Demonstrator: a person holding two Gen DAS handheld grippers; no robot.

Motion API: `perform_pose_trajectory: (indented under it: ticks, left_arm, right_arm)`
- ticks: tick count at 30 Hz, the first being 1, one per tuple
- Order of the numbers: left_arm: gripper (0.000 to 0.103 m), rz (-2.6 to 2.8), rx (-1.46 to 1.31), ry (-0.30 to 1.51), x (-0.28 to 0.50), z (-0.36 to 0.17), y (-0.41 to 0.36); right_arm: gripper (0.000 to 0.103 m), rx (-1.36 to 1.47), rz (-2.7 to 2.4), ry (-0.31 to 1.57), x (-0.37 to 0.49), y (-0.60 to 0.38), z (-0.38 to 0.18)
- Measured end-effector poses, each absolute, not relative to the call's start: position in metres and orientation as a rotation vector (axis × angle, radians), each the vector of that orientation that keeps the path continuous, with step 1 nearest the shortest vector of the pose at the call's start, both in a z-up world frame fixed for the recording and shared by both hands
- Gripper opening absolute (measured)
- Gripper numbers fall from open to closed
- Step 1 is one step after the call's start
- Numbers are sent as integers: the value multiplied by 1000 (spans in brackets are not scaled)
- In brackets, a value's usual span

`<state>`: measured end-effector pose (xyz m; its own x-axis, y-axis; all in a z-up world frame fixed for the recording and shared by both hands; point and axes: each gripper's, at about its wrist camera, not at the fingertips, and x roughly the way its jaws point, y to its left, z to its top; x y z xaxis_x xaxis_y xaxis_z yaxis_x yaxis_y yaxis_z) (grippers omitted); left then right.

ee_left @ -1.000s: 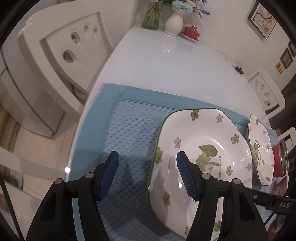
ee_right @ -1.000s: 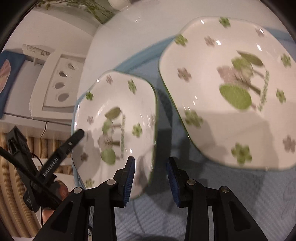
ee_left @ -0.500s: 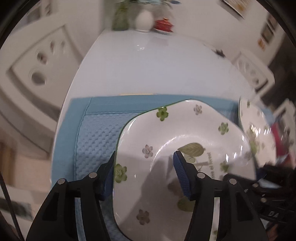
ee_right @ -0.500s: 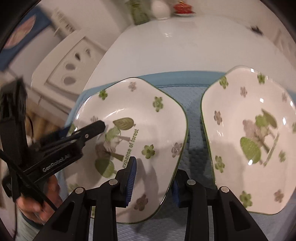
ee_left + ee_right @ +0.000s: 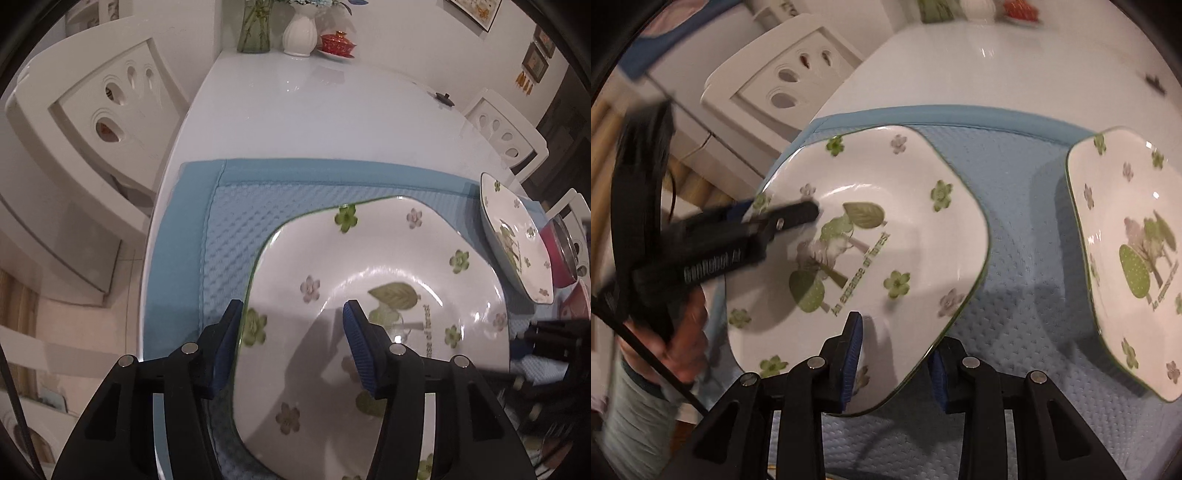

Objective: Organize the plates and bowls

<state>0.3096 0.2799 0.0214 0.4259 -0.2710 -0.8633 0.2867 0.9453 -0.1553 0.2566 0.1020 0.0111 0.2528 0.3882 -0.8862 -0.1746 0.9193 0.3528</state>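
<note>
A white floral plate (image 5: 376,306) lies on the blue mat (image 5: 236,221); it also shows in the right wrist view (image 5: 871,236). My left gripper (image 5: 291,332) is open, its fingers straddling the plate's left rim, one finger under the edge and one over the dish. My right gripper (image 5: 895,354) is open, straddling the plate's near right rim. The plate looks tilted in the right wrist view. A second matching plate (image 5: 1126,258) lies to the right on the mat; it shows edge-on in the left wrist view (image 5: 513,236).
The white table (image 5: 314,110) carries a green vase (image 5: 255,29), a white vase (image 5: 301,31) and a red lidded bowl (image 5: 337,41) at its far end. White chairs (image 5: 92,107) stand on both sides. A red steel-lined container (image 5: 559,254) stands right of the second plate.
Both grippers have closed in on the left plate from opposite sides. The left one moved right over its rim. The right one swung left from between the plates onto its edge.
</note>
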Motion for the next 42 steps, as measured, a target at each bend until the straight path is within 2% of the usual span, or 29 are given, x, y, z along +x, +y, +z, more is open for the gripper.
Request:
perform_pose_trajectory:
  ticks: [4,12,21,31,42]
  left_arm:
    - [52,-333,0,1063,308,20,280]
    - [51,-334,-46,1048,294,31,280]
    - [51,-336,-61,968,253,76,271]
    - [51,-388,-59,893,176,130,261]
    - [51,-443,-42,988,94,109,234]
  right_arm:
    - [35,263,372,1253,274,93,5]
    - [35,173,362,1228,267,111,17]
    - [35,183,339,1177,237,102,61]
    - [35,116,386,1076,151,94,118]
    - [35,150,351,1154,47,61,101]
